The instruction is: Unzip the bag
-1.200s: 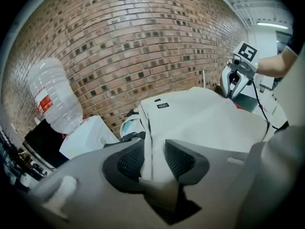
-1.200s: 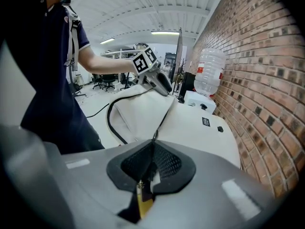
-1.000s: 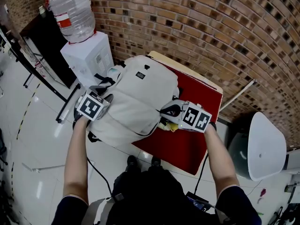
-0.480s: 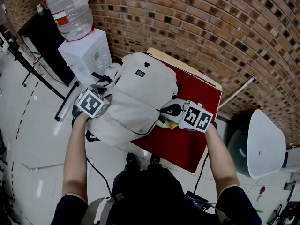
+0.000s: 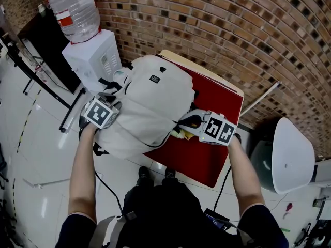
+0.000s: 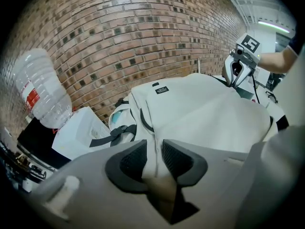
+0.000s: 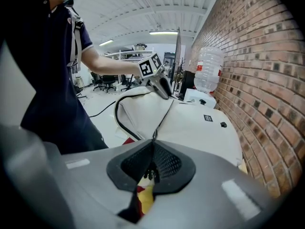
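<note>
Judging by how things lie, the unzipping has barely begun. The white bag point(image 5: 150, 105) lies flat on the red-covered bench point(image 5: 207, 156). In the right gripper view its dark zip line point(image 7: 167, 112) runs unbroken and looks closed from the near jaws up toward 12 o'clock, so nearly the whole run is left to open. Both grips look set for the pull. The right tongs point(image 5: 185, 122) sit at the bag's 4 o'clock edge in the head view, with their jaws pressed together on the zip pull point(image 7: 154, 135), whose dark cord hangs down between the pads. The left tongs point(image 5: 115, 106) meet the bag at its 9 o'clock edge. Their jaws have just been closing, and a fold of the bag's pale cloth fills the narrow gap between them, so they appear to pinch the fabric and anchor it. The bag thus lies stretched between the two tongs, each touching an opposite side and the zip line joining them. A black-edged curve shows at the bag's 7 o'clock side in the right gripper view, but I cannot tell whether it is an opened seam or only trim. What remains, as I judge it, is to draw the pull along the line while the left grip holds the cloth taut.
</note>
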Available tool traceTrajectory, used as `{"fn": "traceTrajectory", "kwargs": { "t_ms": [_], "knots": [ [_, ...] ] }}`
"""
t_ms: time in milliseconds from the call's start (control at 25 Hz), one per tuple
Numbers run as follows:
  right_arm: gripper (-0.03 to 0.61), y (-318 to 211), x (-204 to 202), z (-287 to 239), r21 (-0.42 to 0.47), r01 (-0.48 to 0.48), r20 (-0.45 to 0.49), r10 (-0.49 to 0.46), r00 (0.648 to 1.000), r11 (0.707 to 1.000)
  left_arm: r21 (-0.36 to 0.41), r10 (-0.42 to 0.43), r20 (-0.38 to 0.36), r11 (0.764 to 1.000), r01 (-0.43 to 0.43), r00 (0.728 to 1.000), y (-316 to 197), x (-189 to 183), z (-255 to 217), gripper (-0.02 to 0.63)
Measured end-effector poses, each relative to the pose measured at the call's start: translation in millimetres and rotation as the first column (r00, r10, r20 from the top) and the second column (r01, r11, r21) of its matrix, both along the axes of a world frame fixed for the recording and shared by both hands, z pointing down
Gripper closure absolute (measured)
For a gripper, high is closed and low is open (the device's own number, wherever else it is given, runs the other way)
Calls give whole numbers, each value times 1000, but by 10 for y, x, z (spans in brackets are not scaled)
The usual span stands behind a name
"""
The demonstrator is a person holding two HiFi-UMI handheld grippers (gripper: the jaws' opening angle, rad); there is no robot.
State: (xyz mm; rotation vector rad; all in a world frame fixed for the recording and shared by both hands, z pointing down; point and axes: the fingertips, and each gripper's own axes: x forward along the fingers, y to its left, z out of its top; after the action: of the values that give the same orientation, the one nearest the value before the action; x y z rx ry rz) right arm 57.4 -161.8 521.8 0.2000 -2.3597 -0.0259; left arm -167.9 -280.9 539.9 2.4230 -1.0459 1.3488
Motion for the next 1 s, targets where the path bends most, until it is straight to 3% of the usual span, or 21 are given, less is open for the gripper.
{"fn": "traceTrajectory", "kwargs": {
  "t_ms": [240, 560, 1000],
  "knots": [
    [563, 67, 88, 48, -13, -11, -1, 11, 1000, 1000, -38, -2, -26, 999, 1, 1000, 68, 38, 90, 500],
    [563, 59, 121, 31, -4, -24, 11, 24, 1000, 1000, -34, -24, -49, 999, 22, 999, 80, 42, 82, 503],
    [552, -82, 57, -36, 3, -70, 37, 70, 997, 998, 79, -39, -25, 996, 41, 999, -27, -3, -252, 522]
  ]
}}
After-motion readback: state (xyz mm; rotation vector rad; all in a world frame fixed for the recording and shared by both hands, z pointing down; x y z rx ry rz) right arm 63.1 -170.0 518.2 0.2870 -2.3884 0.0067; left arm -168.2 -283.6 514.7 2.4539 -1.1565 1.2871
